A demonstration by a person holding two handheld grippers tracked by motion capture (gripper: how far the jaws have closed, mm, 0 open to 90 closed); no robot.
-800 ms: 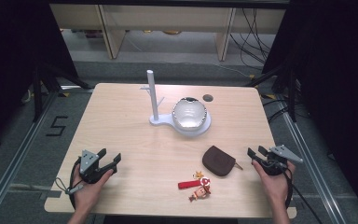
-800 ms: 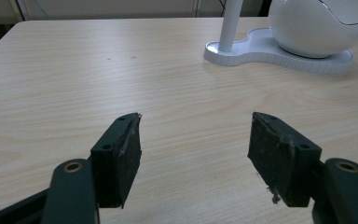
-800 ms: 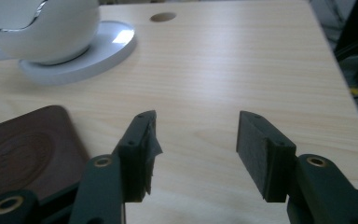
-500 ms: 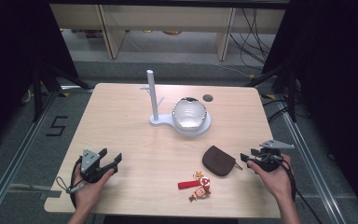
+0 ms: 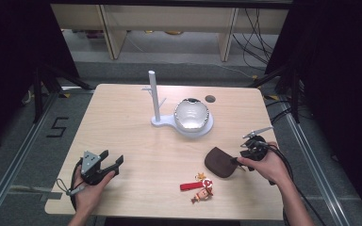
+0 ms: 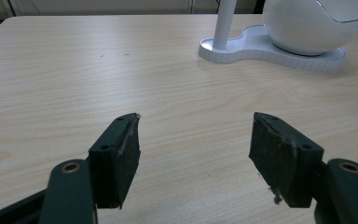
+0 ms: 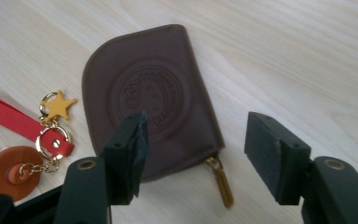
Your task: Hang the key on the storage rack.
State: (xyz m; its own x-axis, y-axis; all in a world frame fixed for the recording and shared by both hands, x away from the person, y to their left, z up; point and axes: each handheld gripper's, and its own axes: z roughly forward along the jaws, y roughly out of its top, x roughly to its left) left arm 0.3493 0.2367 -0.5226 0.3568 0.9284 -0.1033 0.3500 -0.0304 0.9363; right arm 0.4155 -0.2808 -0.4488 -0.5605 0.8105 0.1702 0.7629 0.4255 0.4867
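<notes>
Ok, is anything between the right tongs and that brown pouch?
Nothing visible. The right tongs stand open just above the brown pouch, jaws either side of its zipper pull. The keychain lies off to one side, clear of the approach.

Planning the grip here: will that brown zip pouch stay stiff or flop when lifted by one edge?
The brown pouch lies flat and thin, so it probably sags somewhat. Its embossed, leather-like face looks matte, likely not slippery. The zip pull hangs loose and may swing.

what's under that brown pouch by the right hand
The brown pouch lies flat on the wooden table, its gold zipper pull resting on the wood. Anything beneath or inside it is covered.
</notes>
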